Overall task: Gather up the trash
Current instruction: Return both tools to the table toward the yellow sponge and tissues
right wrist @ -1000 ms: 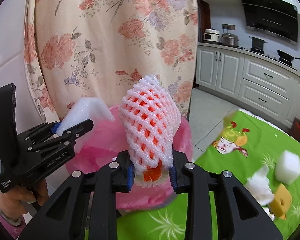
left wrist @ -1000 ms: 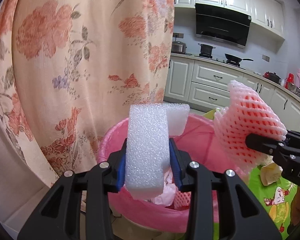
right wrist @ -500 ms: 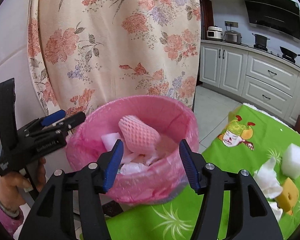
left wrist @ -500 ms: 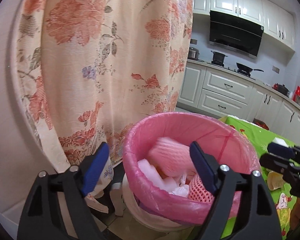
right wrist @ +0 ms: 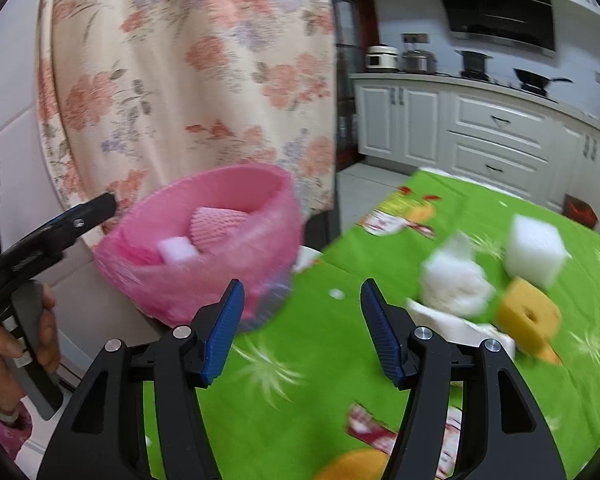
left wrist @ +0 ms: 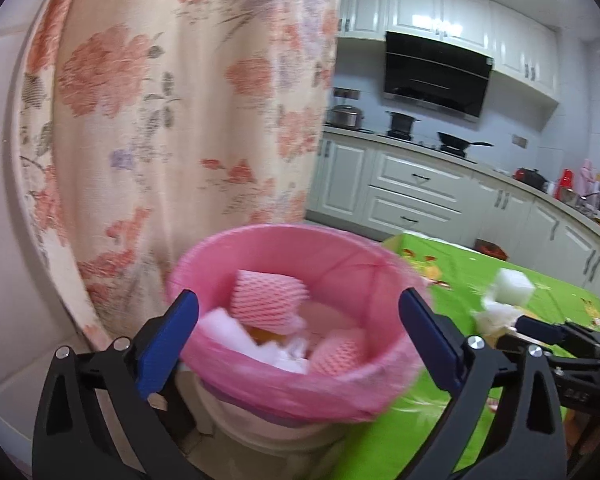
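The pink-lined bin (left wrist: 284, 392) (right wrist: 140, 272) holds a pink foam net (left wrist: 268, 300) (right wrist: 216, 226) and a white foam piece (left wrist: 224, 332) (right wrist: 178, 250) among other scraps. My left gripper (left wrist: 298, 312) hovers just before the bin, its jaws opening wide with nothing gripped. My right gripper (right wrist: 302, 292) is over the green tablecloth (right wrist: 300, 392) by the bin's right side, jaws opening and empty. Right of it on the cloth lie a white foam cube (right wrist: 534, 250) (left wrist: 514, 286), crumpled white paper (right wrist: 456, 280) and a yellow sponge (right wrist: 528, 316).
A floral curtain (left wrist: 160, 100) hangs right behind the bin. White kitchen cabinets (right wrist: 492, 136) and a stove counter stand beyond the table. A hand (right wrist: 4, 344) holds the left gripper's handle at the left of the right wrist view.
Both grippers opened and let go: the white foam piece and the pink foam net now lie in the bin. The right gripper has swung right, over the tablecloth.
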The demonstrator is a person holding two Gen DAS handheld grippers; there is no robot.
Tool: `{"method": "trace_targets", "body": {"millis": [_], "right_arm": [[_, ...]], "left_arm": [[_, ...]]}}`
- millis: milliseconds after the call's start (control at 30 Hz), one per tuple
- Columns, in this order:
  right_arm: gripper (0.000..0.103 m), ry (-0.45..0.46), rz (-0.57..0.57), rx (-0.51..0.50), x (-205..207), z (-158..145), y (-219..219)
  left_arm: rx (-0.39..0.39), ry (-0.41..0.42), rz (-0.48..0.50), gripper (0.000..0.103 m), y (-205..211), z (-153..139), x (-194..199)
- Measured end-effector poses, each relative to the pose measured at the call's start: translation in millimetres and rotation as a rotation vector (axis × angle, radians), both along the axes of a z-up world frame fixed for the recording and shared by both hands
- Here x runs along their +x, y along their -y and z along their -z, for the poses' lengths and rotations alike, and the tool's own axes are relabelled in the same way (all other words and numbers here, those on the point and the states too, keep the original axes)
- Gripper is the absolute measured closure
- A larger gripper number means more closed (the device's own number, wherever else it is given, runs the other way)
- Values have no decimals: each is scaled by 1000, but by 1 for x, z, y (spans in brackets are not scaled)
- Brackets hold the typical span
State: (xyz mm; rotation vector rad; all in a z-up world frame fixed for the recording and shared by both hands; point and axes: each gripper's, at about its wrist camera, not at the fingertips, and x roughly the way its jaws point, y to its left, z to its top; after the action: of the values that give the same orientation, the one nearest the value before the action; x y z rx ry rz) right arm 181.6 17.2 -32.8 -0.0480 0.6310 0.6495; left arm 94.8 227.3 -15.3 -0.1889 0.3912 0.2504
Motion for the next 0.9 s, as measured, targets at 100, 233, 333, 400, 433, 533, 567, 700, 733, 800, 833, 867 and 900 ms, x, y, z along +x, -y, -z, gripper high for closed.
{"method": "trace_targets", "body": {"millis": [100,233,333,400,433,533,567,700,733,800,833,867,900], "right_arm": [[45,14,44,4,-3,2,27],[44,23,85,-7,-5,4,55],[44,27,125,-19,-4,8,79],[43,23,155,-22,-2,11,95],[43,17,174,-22,1,14,104],[43,-3,221,-12,9,20,124],[43,-8,234,-11,13,22,129],[43,-32,281,-22,31,31,144],[43,-41,287,-28,38,35,146],[43,-55,291,-46,47,38,145],[43,-71,288,-51,52,40,144],[43,-89,280,-52,59,42,144],[41,-94,279,-57,64,43,143]], "left_arm": [[-1,10,40,5,24,3,0],[4,-1,121,5,64,11,6],[17,-27,165,5,90,20,14],[7,-38,194,5,106,25,21],[6,-40,203,5,112,27,23],[14,-58,234,5,132,32,34],[18,-65,242,5,138,34,37],[22,-93,269,5,160,41,49],[22,-97,273,5,164,42,52],[22,-104,280,5,171,44,55],[23,-105,285,5,174,45,56],[26,-105,288,5,177,45,57],[28,-107,291,5,179,46,58]]}}
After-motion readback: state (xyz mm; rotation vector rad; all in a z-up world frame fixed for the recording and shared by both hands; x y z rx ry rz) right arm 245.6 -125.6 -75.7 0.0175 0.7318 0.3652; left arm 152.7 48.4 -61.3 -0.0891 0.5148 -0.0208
